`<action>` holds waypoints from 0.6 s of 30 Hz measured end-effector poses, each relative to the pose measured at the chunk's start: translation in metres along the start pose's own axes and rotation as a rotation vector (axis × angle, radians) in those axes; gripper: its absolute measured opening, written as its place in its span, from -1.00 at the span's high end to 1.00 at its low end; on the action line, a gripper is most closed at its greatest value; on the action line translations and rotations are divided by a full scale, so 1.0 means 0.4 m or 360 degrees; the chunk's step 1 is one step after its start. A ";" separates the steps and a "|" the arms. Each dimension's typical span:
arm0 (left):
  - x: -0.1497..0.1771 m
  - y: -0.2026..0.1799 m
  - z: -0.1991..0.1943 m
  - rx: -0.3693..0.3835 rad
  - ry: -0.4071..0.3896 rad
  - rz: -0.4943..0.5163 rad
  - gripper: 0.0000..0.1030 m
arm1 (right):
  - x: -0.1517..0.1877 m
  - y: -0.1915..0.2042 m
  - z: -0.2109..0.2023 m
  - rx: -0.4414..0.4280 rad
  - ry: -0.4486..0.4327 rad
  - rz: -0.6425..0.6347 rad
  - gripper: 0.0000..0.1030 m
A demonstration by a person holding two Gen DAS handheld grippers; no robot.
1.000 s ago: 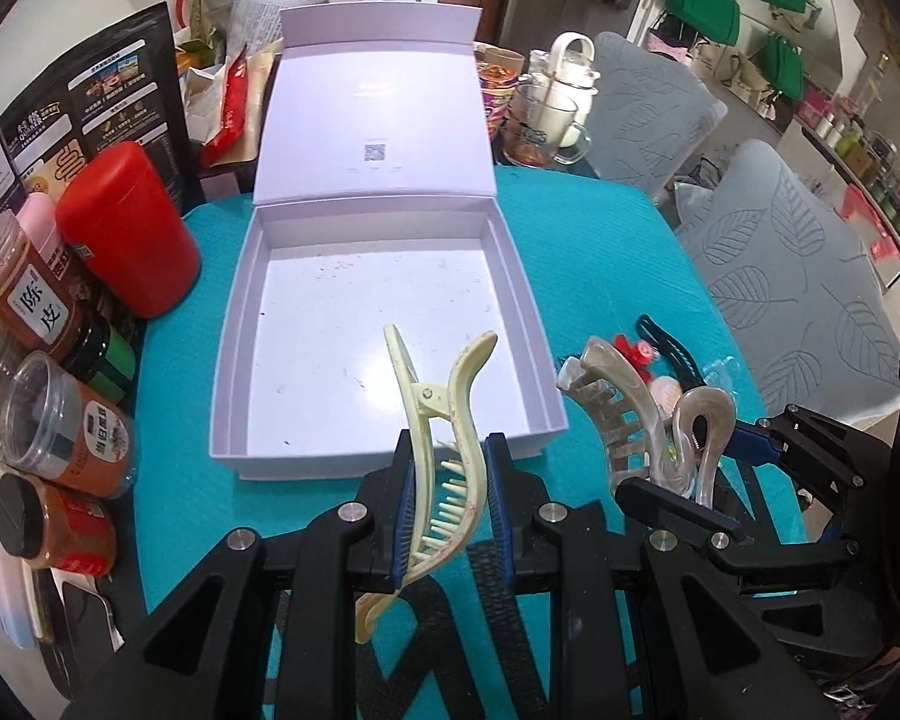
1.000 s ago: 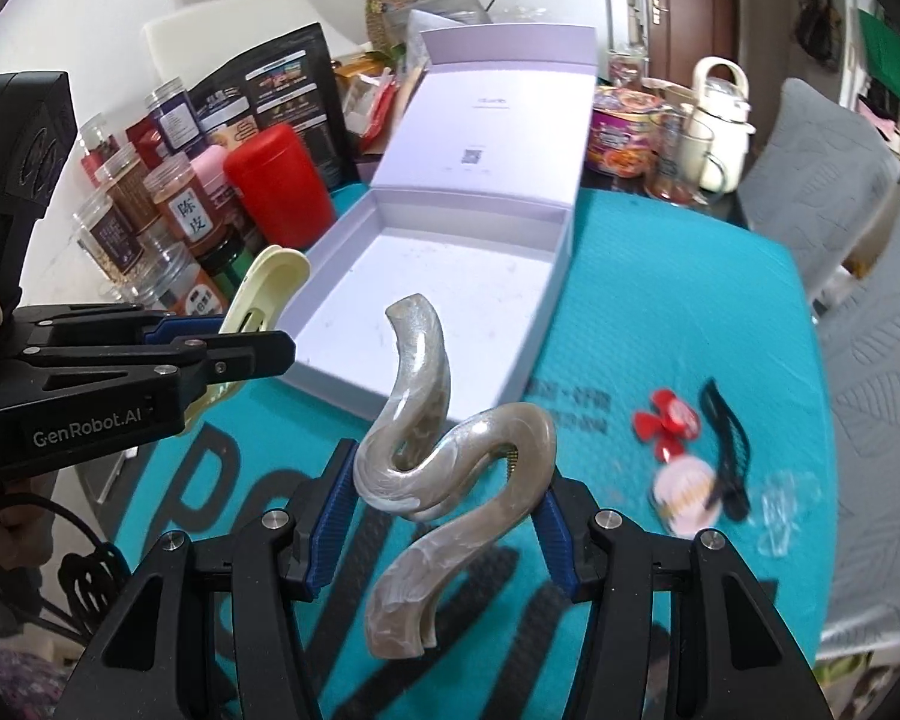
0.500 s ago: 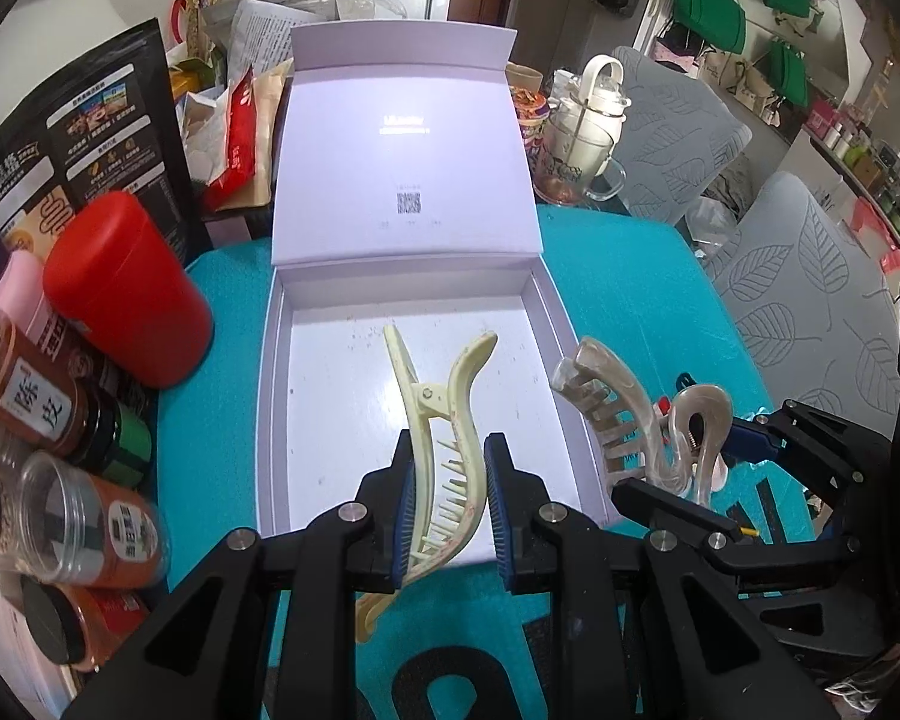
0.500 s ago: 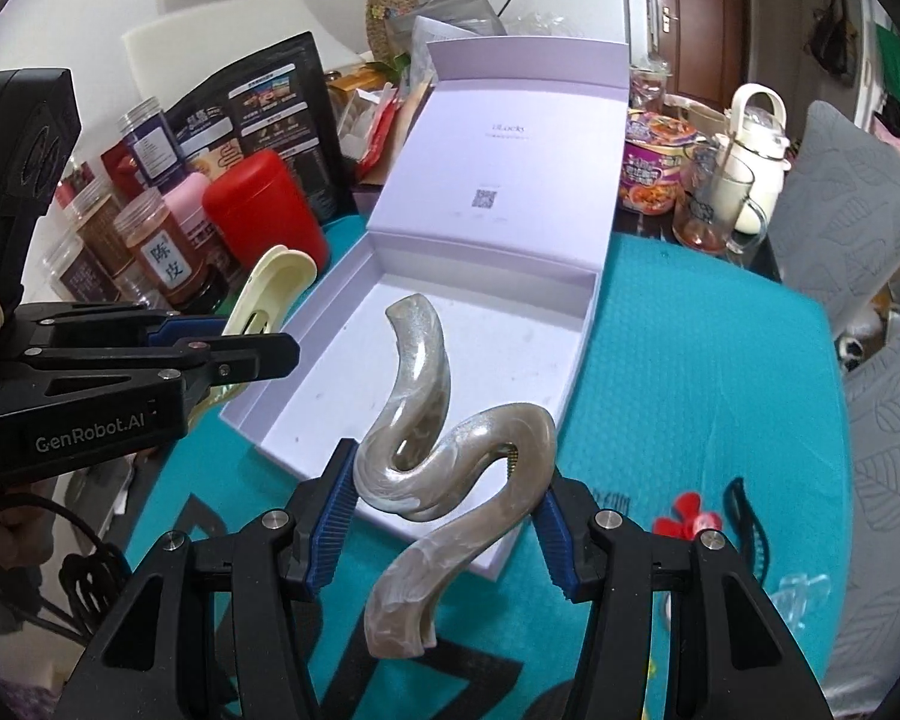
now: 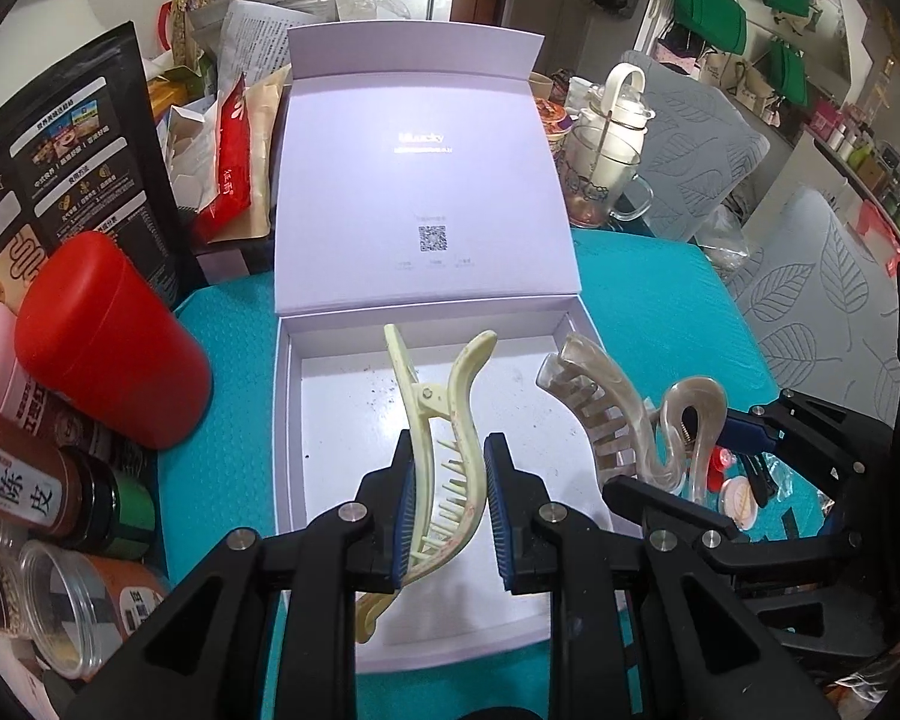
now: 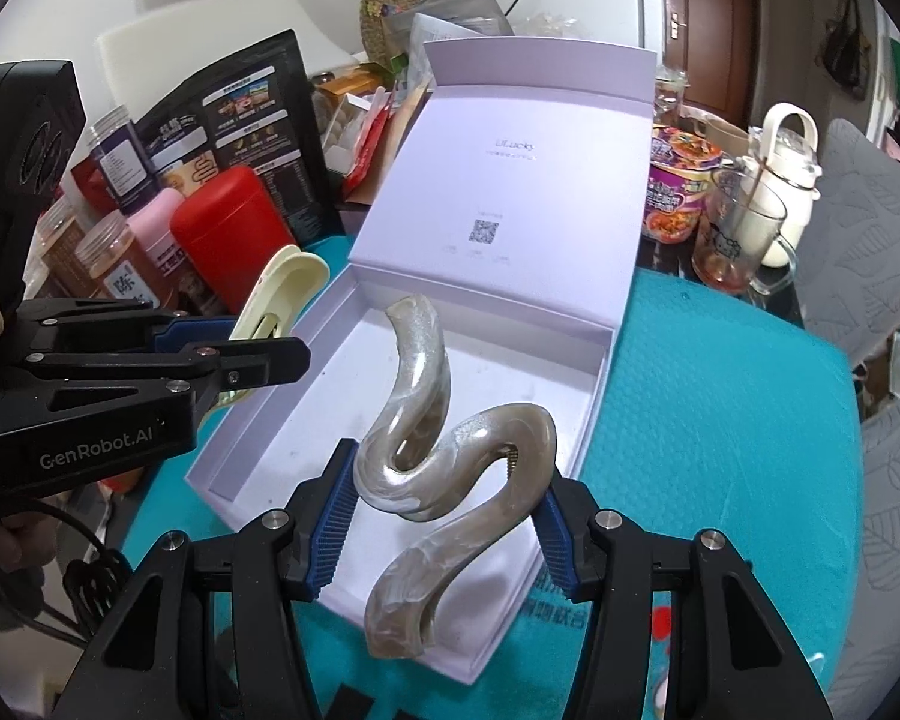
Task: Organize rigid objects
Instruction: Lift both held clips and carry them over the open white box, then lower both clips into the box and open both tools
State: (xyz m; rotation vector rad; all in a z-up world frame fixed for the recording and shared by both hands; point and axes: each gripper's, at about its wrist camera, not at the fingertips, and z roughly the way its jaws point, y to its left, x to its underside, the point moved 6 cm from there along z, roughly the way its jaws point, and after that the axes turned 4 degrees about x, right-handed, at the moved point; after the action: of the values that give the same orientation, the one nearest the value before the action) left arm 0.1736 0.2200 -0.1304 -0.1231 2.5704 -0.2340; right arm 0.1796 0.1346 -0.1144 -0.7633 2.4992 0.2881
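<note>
My left gripper [image 5: 448,513] is shut on a pale yellow hair claw clip [image 5: 444,450], held over the open lilac box [image 5: 285,420]. My right gripper [image 6: 441,516] is shut on a marbled beige hair claw clip [image 6: 444,450], also above the box [image 6: 594,396], on its right side. In the left wrist view the beige clip [image 5: 618,420] and the right gripper [image 5: 708,456] hang at the box's right wall. In the right wrist view the left gripper [image 6: 252,342] with the yellow clip [image 6: 282,288] sits at the box's left wall. The box floor is bare apart from specks.
A red canister [image 5: 108,342], spice jars [image 5: 36,480] and black pouches crowd the left of the teal mat [image 5: 648,300]. Behind the raised box lid [image 5: 420,192] stand a glass mug [image 5: 600,180] and white kettle [image 6: 780,180]. Small red and black hair items [image 5: 738,480] lie right of the box.
Both grippers have moved forward with their clips, from in front of the box to over its interior. The box and lid now appear larger and closer. Grips are unchanged.
</note>
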 end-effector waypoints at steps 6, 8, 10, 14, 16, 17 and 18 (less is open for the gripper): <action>-0.014 0.031 0.047 0.0003 0.0025 -0.0001 0.59 | -0.022 -0.006 0.049 0.0012 0.0015 -0.0008 -0.04; -0.016 0.040 0.064 0.0004 0.0038 0.0003 0.59 | -0.029 -0.009 0.069 0.0017 0.0022 -0.0009 -0.04; -0.018 0.050 0.083 0.0005 0.0052 0.0007 0.59 | -0.035 -0.011 0.087 0.0019 0.0029 -0.0006 -0.04; -0.020 0.071 0.128 0.0003 0.0089 0.0015 0.59 | -0.046 -0.014 0.133 0.0030 0.0055 -0.0010 -0.05; -0.021 0.079 0.146 0.0004 0.0106 0.0013 0.59 | -0.049 -0.016 0.151 0.0034 0.0065 -0.0013 -0.05; -0.021 0.084 0.154 0.0007 0.0112 0.0013 0.59 | -0.051 -0.017 0.164 0.0033 0.0073 -0.0012 -0.05; -0.022 0.090 0.163 0.0007 0.0117 0.0009 0.59 | -0.052 -0.018 0.171 0.0031 0.0077 -0.0011 -0.05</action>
State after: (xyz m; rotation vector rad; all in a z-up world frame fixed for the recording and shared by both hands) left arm 0.2145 0.2472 -0.1871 -0.1073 2.6426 -0.2463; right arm 0.2264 0.1616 -0.1619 -0.7800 2.5405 0.2452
